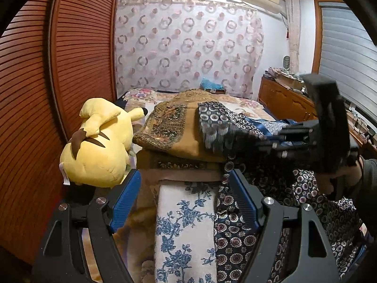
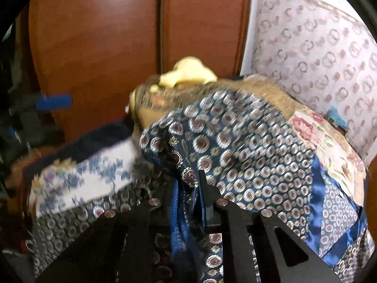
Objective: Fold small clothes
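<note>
The right gripper [image 2: 188, 188] is clamped on a bunched fold of the navy patterned garment [image 2: 247, 146], which drapes over the bed [image 2: 329, 146]; motion blur smears its far edge. The left gripper [image 1: 183, 188] is spread wide, seemingly holding nothing, its right finger against the cloth. A yellow plush toy [image 1: 99, 146] lies left.

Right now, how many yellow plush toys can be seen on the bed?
1. The yellow plush toy lies at the left edge of the bed, beside the wooden wardrobe. More may be hidden behind the folded blankets.
</note>
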Action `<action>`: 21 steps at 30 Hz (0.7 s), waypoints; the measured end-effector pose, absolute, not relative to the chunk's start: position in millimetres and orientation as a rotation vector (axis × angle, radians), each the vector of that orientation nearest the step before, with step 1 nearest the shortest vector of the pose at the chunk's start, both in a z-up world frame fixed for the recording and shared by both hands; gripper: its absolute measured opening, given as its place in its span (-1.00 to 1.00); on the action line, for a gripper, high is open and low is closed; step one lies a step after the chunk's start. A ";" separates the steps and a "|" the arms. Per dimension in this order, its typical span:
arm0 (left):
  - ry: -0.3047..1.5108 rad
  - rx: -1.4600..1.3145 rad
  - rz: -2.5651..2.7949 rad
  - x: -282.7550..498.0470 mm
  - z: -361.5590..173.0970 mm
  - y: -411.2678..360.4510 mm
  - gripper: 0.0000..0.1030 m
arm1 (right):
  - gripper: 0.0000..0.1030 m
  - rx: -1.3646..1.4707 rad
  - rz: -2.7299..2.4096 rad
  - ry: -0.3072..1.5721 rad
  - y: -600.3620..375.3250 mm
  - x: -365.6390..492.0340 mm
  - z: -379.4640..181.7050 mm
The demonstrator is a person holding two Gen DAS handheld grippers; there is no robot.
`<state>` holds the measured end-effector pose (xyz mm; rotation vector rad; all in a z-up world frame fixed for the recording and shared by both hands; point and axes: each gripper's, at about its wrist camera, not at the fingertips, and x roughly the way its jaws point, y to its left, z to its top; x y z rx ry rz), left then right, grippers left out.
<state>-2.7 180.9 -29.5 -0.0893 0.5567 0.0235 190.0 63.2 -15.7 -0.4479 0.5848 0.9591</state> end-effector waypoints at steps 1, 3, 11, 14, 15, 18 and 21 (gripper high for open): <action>0.558 -0.087 0.020 -1.9 -29.6 179.3 0.51 | -0.72 -0.424 0.954 0.574 57.9 191.8 -12.0; 0.560 -0.085 0.013 -0.5 -29.6 176.4 0.51 | -0.72 -0.384 0.920 0.554 49.9 196.4 -7.4; 0.574 -0.076 -0.016 8.0 -32.2 166.5 0.51 | -0.63 -0.242 0.652 0.574 6.2 231.6 -2.0; 0.577 -0.078 -0.023 9.7 -33.7 163.2 0.51 | -0.28 -0.214 0.602 0.599 -6.9 235.6 0.7; 0.579 -0.080 -0.027 10.6 -34.2 161.8 0.51 | -0.21 -0.210 0.604 0.601 -9.2 231.1 3.3; 0.585 -0.075 -0.041 13.7 -35.2 155.8 0.51 | -0.08 -0.232 0.602 0.588 -21.1 221.6 7.3; 0.592 -0.067 -0.058 16.8 -36.7 146.1 0.51 | 0.00 -0.244 0.610 0.585 -44.3 211.6 8.6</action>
